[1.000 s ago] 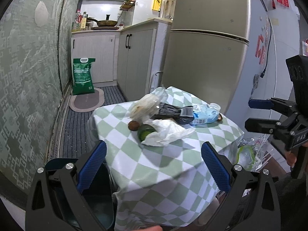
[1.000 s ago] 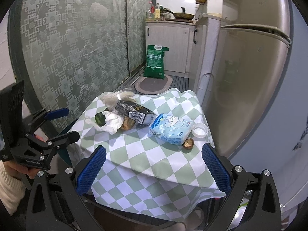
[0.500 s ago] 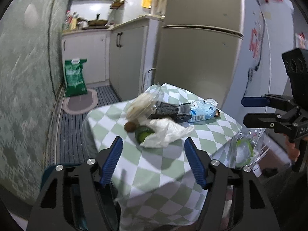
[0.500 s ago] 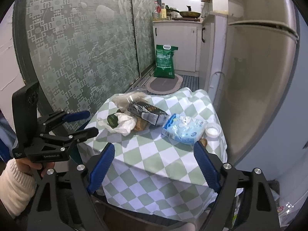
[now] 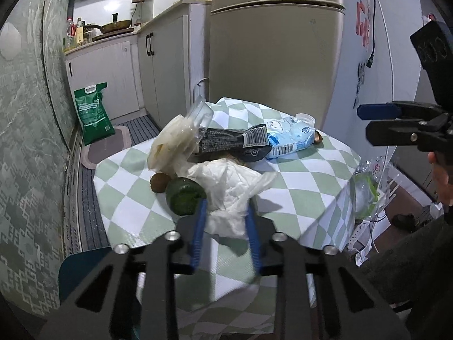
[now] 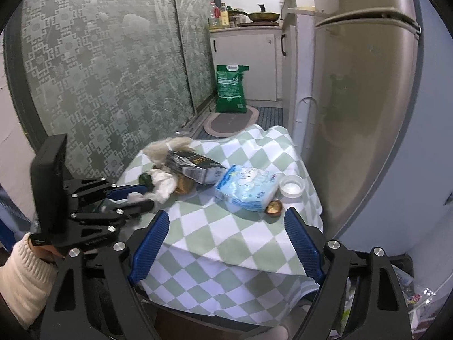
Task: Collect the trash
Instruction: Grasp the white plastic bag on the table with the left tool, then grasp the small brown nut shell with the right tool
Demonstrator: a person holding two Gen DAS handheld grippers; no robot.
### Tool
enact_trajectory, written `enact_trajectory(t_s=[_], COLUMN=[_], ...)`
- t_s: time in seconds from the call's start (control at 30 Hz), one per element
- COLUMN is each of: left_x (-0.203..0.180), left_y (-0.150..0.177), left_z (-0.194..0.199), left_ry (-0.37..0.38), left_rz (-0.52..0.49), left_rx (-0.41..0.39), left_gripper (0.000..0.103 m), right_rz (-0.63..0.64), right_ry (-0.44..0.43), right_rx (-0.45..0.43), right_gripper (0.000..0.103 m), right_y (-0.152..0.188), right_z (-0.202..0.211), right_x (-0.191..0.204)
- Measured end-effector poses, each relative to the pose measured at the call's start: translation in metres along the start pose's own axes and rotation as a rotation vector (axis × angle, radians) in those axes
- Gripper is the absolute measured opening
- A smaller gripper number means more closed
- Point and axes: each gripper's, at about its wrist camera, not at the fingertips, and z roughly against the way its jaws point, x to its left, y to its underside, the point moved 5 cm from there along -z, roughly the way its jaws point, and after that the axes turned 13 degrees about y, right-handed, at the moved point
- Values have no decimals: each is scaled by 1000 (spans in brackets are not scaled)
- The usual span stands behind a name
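Note:
A pile of trash lies on a small table with a green-and-white checked cloth [image 5: 297, 187]. My left gripper [image 5: 226, 206] is closing around a crumpled white tissue [image 5: 229, 187], fingers on either side of it; it also shows in the right wrist view [image 6: 138, 195]. Beside the tissue lie a dark green avocado [image 5: 184, 195] and a brown kiwi [image 5: 159, 182]. Behind are a clear plastic bag [image 5: 175, 141], a black wrapper [image 5: 232, 141] and a blue tissue pack [image 6: 246, 187]. My right gripper [image 6: 226, 243] is open and empty at the table's near edge.
A small white cup [image 6: 291, 185] and a brown nut shell [image 6: 273, 206] sit by the blue pack. A fridge [image 5: 277, 56] stands behind the table. A blue bin [image 5: 82, 272] stands at the table's left. A green rice sack [image 6: 230, 89] stands on the floor.
My left gripper has moved forward to the tissue and its fingers have narrowed around it. My right gripper has come a little closer to the table and stays open.

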Motion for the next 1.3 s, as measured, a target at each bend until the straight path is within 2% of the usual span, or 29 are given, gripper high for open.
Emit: enact_trajectory(t_s=[0.03,0.1,0.17,0.27,0.47,0.6,0.77,0.9,0.97,1.3], left_x=[1,3,2,2,-2,-5,-11,-14,-13,-11], left_y=[0,0,-1,-2,-3,-2,-2,-2,-3,-5], left_z=[0,2,4,10,23,28,40,45,48,63], left_ry=[-1,-4,4,40,107,124,159,186,203,193], left_rz=[2,10,23,52,103,109,125,129,142,140], left_rx=[-1,-9,-20,-45,-93,-106,-140,-154,-163,-201], left_gripper=[12,6,4,3,3,3,3,3,3,2], right_rz=[-1,-3,2,11,92,158,194,213,222,233], right_ry=[2,1,11,42,143,198,224,227,218,222], right_rx=[5,23,36,53,79,84,64,62,62,55], right_gripper=[83,75,63,51,35,33,33,29,21,21], right_y=[0,1,1,1,5,8,6,6,6,6], right_z=[-3,-12,-20,-31,-52,-63,-67,-69,-70,-64], right_x=[-1,0,0,-2,-10,-10,-11,-10,-7,0])
